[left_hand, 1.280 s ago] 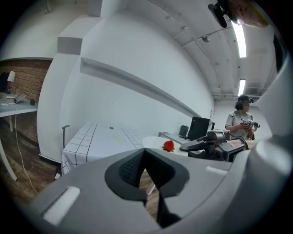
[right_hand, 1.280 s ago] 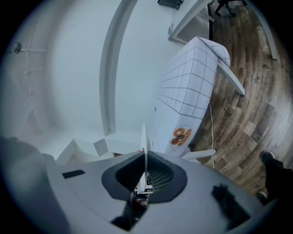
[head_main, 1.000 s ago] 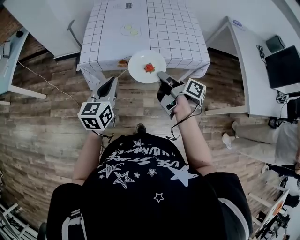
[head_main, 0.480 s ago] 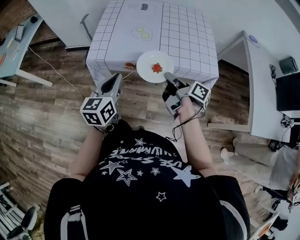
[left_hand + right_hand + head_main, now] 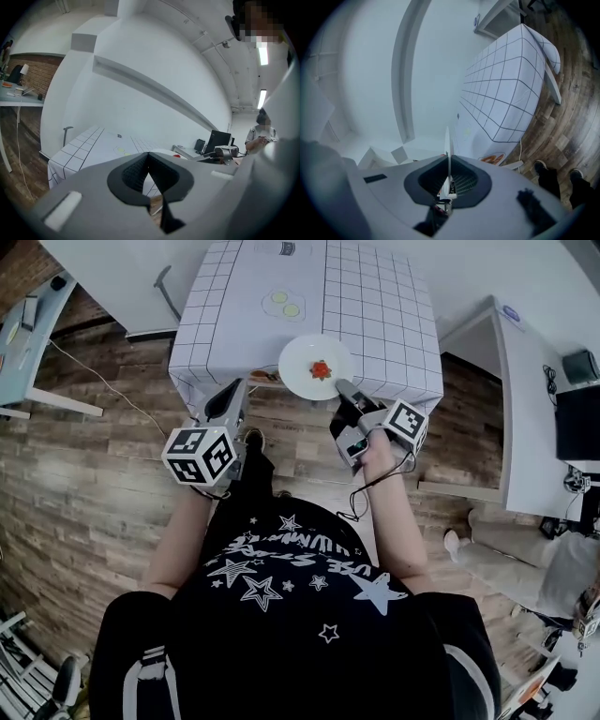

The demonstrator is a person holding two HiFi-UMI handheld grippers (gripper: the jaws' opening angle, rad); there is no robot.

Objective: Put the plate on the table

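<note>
The right gripper [image 5: 345,390] pinches the white plate [image 5: 302,360] at its 5 o'clock rim — the plate hangs over the near edge of the bench [image 5: 375,306]; the left gripper [image 5: 233,397] is pressed together, empty.

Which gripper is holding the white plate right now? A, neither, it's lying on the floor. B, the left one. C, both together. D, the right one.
D: the right gripper is clamped on the rim of the plate, while the left gripper is shut on nothing, apart from the plate.
</note>
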